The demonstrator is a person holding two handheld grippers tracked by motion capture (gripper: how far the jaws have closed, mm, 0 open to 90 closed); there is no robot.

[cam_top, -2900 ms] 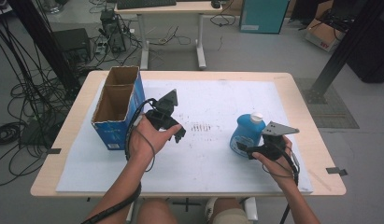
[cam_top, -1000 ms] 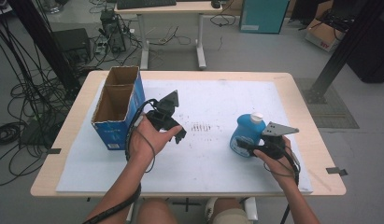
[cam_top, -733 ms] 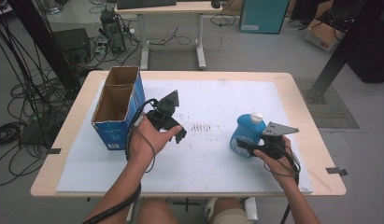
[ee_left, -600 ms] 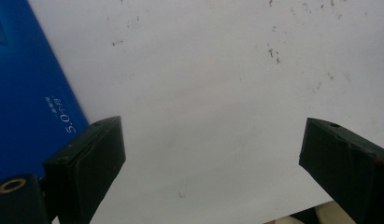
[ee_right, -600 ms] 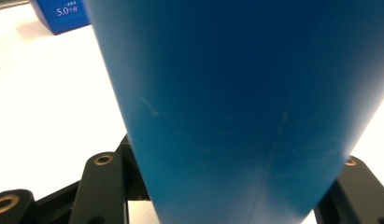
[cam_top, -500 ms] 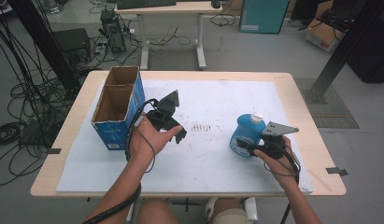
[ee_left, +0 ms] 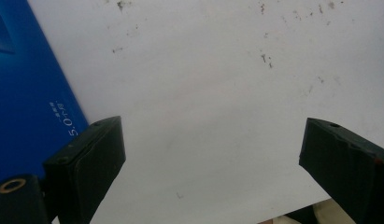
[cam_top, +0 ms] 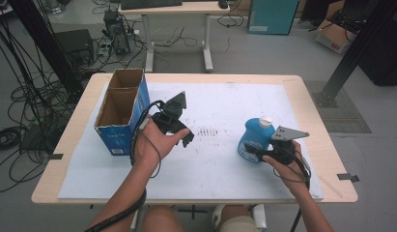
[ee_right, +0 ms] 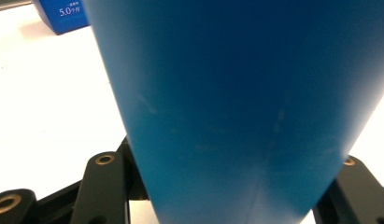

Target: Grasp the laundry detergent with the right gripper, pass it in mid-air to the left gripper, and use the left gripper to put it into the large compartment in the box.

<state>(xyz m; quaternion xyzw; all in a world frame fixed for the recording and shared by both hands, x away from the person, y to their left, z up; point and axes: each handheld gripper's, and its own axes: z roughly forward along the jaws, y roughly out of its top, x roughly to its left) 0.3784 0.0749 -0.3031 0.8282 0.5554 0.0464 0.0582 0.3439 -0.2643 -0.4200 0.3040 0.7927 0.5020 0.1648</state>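
1. Both grippers are held above the table (cam_top: 312,96). The left gripper (cam_top: 184,137) sits left of centre; the right gripper (cam_top: 251,151) sits near the right edge.
2. Left gripper state: the jaws stand wide apart with nothing between them. The left gripper view shows bare white sheet (ee_left: 217,93) in the gap and the blue wall of the carton (ee_left: 26,107) just beside one jaw.
3. Right gripper state: the jaws are closed on the blue bottle (cam_top: 256,140). In the right gripper view the bottle body (ee_right: 245,107) sits between the two jaw arms, touching them on both sides.
4. Table: light wood top, largely covered by a white sheet (cam_top: 225,169) carrying a patch of dark marks near its middle.
5. Carton (cam_top: 120,113): an open-topped blue cardboard box standing upright at the left of the sheet, flaps raised, interior brown. It stands just beside the left gripper and well apart from the bottle.
6. Blue bottle: upright on the sheet at the right side, white cap on top, directly in front of the person's right hand (cam_top: 288,166).
7. Left hand (cam_top: 155,145): wrapped around the left gripper's handle, with a black cable trailing along the forearm.
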